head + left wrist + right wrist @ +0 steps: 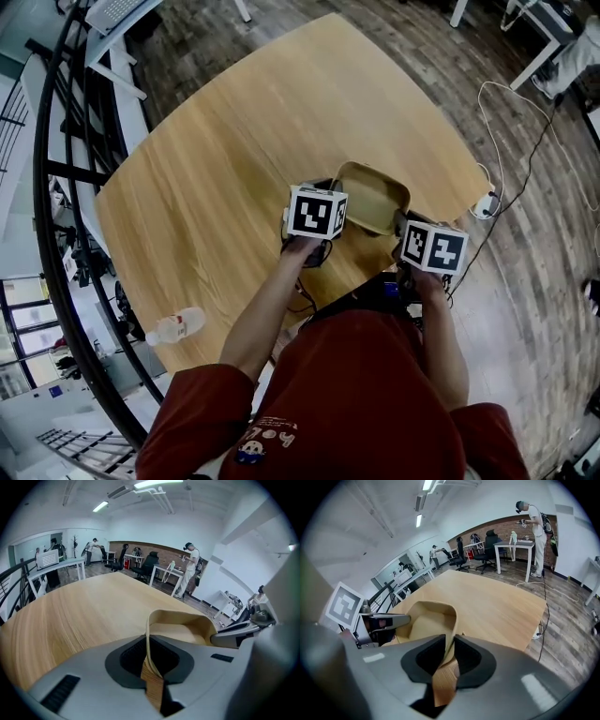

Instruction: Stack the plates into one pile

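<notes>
Plate, tan and squarish with rounded corners, at the near edge of the wooden surface.
Its left rim is pinched tight between the closed pads of the left hand-held gripper. The opposite rim runs between the jaws of the right hand-held gripper, which stand slightly apart and do not clamp it. The plate sits between the two marker cubes, just in front of the person.

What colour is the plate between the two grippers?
Plain pale tan, no pattern. The plate shows best in the head view.
</notes>
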Demonstrator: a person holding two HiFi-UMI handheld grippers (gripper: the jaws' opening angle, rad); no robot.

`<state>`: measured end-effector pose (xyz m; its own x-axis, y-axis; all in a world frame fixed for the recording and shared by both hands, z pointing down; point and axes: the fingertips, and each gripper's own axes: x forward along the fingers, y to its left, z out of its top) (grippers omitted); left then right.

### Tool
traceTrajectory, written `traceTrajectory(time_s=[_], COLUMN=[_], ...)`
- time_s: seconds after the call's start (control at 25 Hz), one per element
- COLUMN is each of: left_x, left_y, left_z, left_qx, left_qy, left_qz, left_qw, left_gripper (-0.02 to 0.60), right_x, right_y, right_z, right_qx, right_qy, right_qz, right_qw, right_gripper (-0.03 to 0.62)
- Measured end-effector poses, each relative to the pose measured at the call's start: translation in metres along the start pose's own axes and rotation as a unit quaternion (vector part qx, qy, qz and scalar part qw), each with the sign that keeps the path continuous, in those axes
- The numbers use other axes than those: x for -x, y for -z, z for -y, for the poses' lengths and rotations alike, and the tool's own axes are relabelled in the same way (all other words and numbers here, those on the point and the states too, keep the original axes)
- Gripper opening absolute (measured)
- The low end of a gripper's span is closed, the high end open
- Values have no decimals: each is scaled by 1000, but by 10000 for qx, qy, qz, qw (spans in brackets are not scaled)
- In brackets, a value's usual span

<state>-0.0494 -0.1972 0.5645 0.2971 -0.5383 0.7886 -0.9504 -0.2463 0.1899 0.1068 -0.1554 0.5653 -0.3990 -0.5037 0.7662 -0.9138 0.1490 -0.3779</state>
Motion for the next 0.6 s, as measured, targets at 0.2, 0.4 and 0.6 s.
traceTrajectory(time_s=[0.2, 0.4, 0.6], left_x=[-12, -23, -34], left_y=[-5, -10, -6], left_z=[6, 7, 5], left_qx=[-399, -689, -953], left_qy=[149, 231, 261], left_qz=[-204, -384, -538], left_qw=[9989, 9966, 9937], left_gripper=[25, 25, 25], right_x=[1, -3, -8], right_y=[11, 17, 25], right_z=[4, 4, 0], right_qx=[-375, -507, -566], right_qy=[54, 89, 88], right_qz=[-121, -195, -290], right_qw=[9992, 9985, 9979], right_gripper=[74, 81, 87])
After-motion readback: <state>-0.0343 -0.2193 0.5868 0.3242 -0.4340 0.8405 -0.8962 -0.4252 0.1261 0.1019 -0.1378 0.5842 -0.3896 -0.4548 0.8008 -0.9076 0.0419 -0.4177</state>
